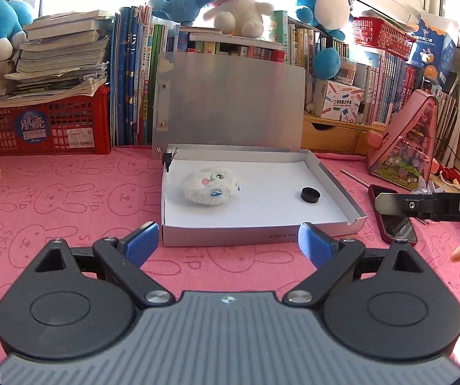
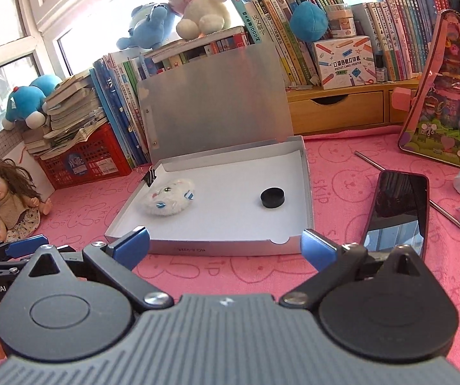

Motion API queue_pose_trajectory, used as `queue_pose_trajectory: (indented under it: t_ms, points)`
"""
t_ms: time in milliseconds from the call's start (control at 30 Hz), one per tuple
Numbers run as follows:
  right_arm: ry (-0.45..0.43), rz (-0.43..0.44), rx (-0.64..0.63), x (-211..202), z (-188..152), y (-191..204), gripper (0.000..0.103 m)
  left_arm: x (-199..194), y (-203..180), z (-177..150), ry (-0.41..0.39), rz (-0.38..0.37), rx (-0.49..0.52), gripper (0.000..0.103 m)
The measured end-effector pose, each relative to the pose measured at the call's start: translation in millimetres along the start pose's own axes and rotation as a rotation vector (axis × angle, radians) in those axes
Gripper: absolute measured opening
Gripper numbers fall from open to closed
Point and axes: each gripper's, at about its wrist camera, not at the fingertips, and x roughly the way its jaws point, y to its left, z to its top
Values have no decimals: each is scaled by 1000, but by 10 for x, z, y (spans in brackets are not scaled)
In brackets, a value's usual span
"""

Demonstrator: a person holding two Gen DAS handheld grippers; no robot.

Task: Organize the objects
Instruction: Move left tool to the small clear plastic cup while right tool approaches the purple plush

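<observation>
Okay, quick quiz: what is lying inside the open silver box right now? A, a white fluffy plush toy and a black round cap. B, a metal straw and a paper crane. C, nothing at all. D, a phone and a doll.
A: the white fluffy plush toy and the black round cap lie apart on the white floor of the open silver box, while the phone lies outside on the pink cloth.

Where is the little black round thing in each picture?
Left wrist view: the black round thing lies in the open box, right of centre.
Right wrist view: black round thing near the middle, inside the box.
Shared landmark: the fluffy white toy to its left.
</observation>
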Motion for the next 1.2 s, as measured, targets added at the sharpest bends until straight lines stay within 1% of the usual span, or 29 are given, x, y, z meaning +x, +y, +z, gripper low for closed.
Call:
queue_pose_trajectory:
  t_ms: [133,267,400,600,833,1000,1100,1200]
  points:
    - [-32,-12,-51,-170,-144,61,103,-197,-50,-133,-30,6,10,96]
    - [-38,-17,-86,-288,-302,112,103,-344,-70,-258,-41,9,13,96]
    - [-49,-22,-116,-391,-452,163,103,-462,-107,-395,-53,18,42,96]
    - [-69,-41,-199,-510,-695,297,103,-608,-155,-643,-68,29,65,96]
    - [-98,-55,-221,-609,-943,361,103,-778,-181,-933,-94,26,69,96]
    - [-117,-95,-274,-651,-1092,403,103,-858,-158,-1069,-112,29,46,96]
    - [-121,-121,-316,-659,-1160,438,103,-860,-141,-1138,-104,18,44,96]
    - [-122,-139,-338,-662,-1222,454,103,-829,-139,-1189,-84,36,52,96]
